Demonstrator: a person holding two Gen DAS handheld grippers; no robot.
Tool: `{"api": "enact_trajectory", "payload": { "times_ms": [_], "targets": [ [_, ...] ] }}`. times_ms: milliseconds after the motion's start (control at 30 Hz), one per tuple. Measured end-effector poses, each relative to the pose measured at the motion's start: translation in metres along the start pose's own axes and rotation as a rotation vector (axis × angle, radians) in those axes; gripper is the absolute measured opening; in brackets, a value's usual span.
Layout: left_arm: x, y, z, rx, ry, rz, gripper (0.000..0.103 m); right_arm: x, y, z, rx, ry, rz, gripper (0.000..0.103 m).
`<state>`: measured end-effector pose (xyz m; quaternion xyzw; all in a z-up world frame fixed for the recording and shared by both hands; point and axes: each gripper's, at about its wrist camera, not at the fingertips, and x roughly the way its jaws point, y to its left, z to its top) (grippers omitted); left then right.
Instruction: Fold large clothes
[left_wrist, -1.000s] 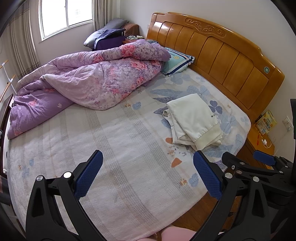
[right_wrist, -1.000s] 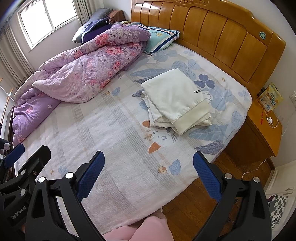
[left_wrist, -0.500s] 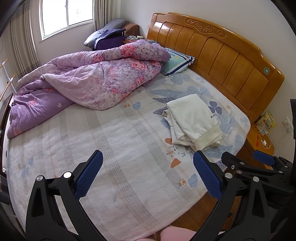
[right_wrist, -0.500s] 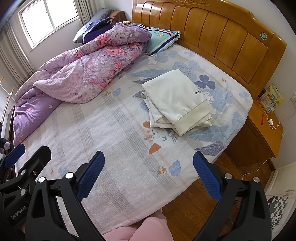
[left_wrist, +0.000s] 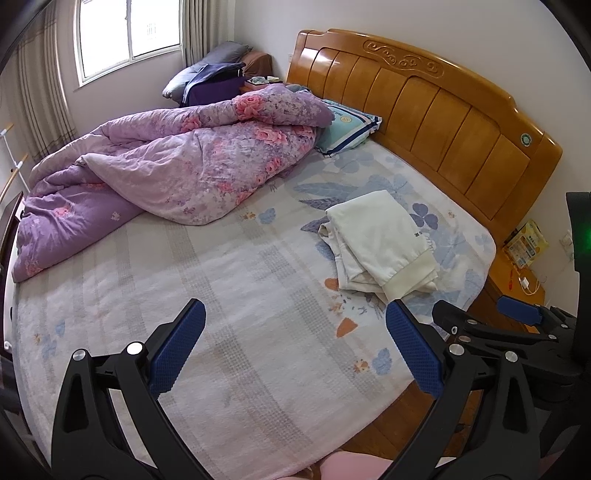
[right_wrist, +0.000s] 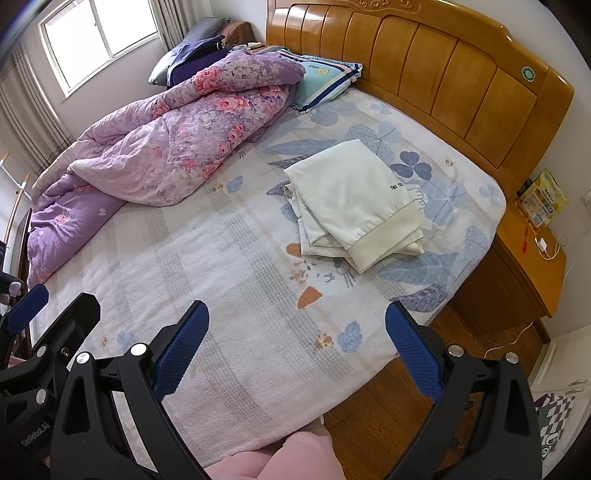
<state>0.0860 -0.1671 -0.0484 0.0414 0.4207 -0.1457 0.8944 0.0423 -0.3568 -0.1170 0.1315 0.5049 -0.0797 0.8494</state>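
We note a bedroom with pale walls. A window (left_wrist: 125, 37) at upper left gives daylight, with a curtain (left_wrist: 40, 92) beside it. The bed (left_wrist: 229, 295) fills mid-frame under a pale patterned cover, its carved wooden headboard (left_wrist: 424, 122) at upper right. A wooden nightstand (right_wrist: 532, 266) stands at right. The wood floor (right_wrist: 406, 406) shows at lower right.

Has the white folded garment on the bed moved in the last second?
No. The white garment lies on the same blue clover print of the bedsheet as before; neither gripper touches it.
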Motion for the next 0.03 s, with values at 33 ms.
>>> {"api": "enact_trajectory", "payload": {
  "times_ms": [33],
  "targets": [
    [-0.0003, 0.0, 0.0001, 0.001, -0.001, 0.001, 0.098, 0.0008, 0.0005, 0.003, -0.003, 0.0, 0.0, 0.093]
  ]
}}
